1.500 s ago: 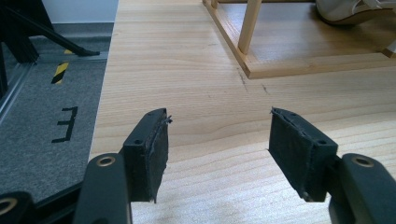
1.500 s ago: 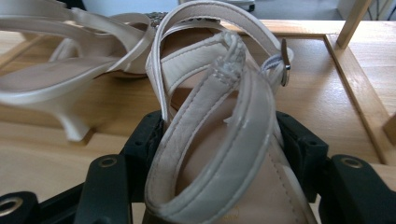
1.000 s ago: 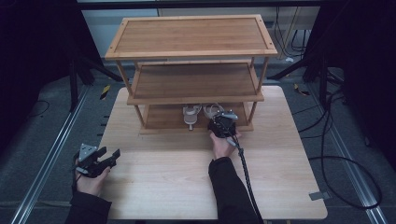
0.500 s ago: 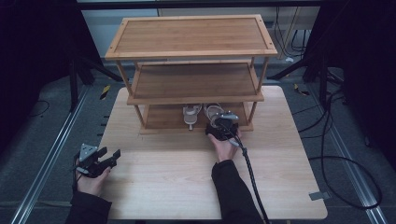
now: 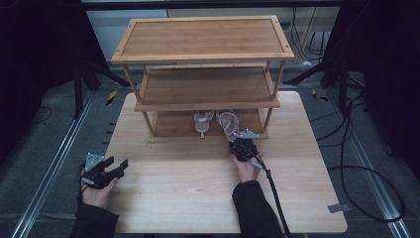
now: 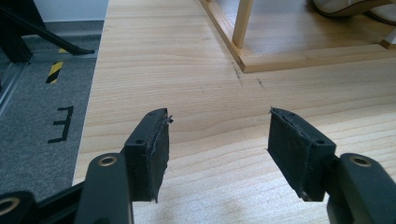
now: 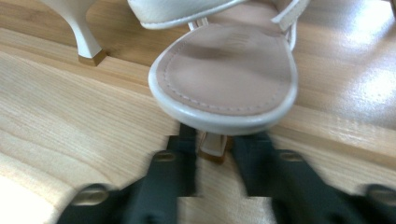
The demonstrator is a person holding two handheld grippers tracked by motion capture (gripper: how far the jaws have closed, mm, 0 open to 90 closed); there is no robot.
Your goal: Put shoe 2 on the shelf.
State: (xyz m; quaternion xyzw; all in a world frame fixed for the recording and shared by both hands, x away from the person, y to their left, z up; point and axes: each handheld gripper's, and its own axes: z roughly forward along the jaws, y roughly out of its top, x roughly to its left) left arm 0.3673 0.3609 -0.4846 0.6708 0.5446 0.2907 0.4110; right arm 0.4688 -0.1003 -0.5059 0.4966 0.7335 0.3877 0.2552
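Two cream heeled sandals stand on the bottom tier of a bamboo shelf (image 5: pixel 203 54). Behind the right sandal (image 5: pixel 227 120) sits my right gripper (image 5: pixel 238 141), at the shelf's front edge. In the right gripper view its jaws press both sides of that sandal's (image 7: pixel 229 70) thin heel, so the right gripper (image 7: pixel 214 161) is shut on it. The left sandal (image 5: pixel 203 121) stands beside it, and its heel (image 7: pixel 86 42) is free. Near the table's front left corner my left gripper (image 5: pixel 118 166) is open with nothing in it, its pads wide apart over bare wood (image 6: pixel 217 135).
The shelf has three tiers; the top and middle ones hold nothing. Its corner post (image 6: pixel 243 21) and base board (image 6: pixel 299 58) lie ahead of the left gripper. The wooden table (image 5: pixel 198 198) ends at grey floor with rails (image 5: pixel 44 173) and cables (image 5: pixel 366 168).
My right gripper has drawn back a little from the shelf toward the person, still at the sandal's heel. The left gripper has stayed in place.
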